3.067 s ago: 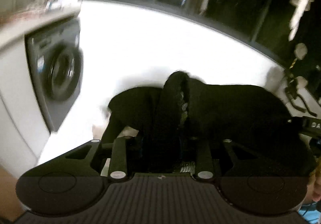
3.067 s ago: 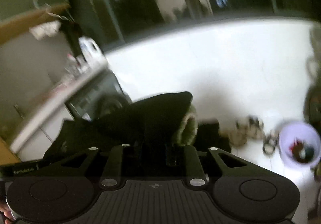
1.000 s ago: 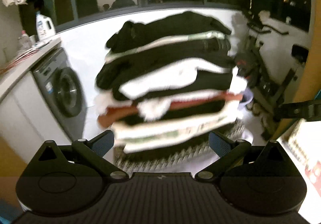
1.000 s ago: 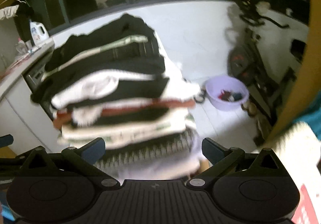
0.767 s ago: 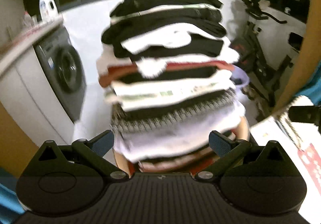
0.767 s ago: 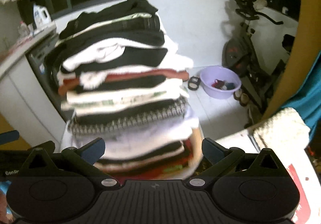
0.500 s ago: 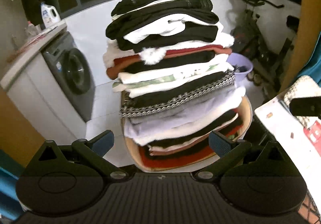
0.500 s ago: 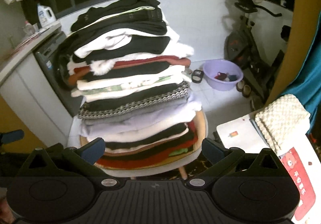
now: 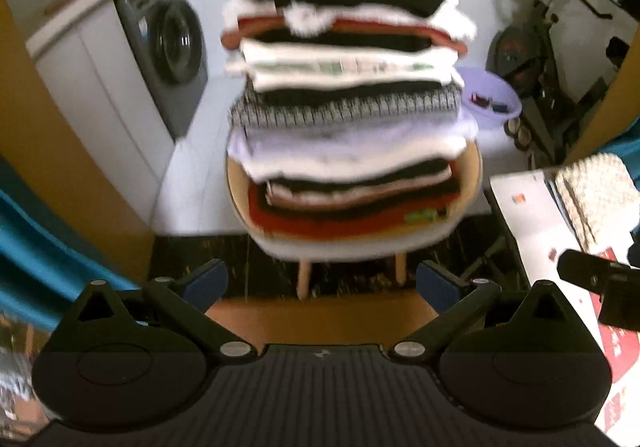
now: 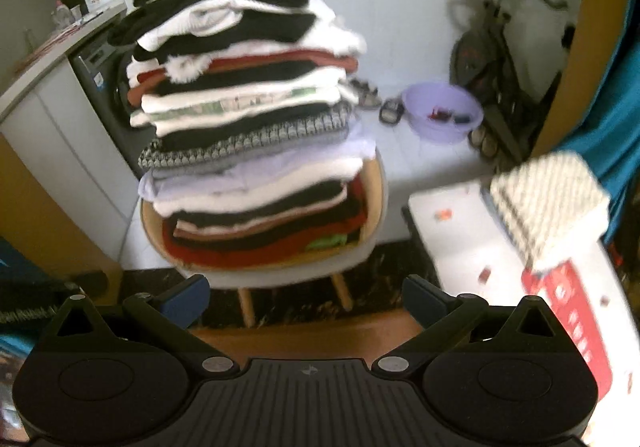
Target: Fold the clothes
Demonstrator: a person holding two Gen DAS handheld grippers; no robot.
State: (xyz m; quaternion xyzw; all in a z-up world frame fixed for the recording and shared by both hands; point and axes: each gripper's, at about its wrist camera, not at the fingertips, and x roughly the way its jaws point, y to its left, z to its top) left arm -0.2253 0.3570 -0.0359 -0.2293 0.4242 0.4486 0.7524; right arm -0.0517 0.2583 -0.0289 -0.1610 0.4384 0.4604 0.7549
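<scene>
Both grippers, left [image 9: 320, 281] and right [image 10: 304, 297], now hang empty with jaws spread wide, pulled back and lower than a second ago; three seconds back each was clamped on a black garment. That garment seems to top the pile [image 10: 248, 107], stacked tall on the chair [image 10: 374, 199]. Likely this fold is finished; next piece wanted.

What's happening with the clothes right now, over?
Left gripper and right gripper: jaws open, empty. Stack of folded clothes tall on chair. Nothing in the way.
</scene>
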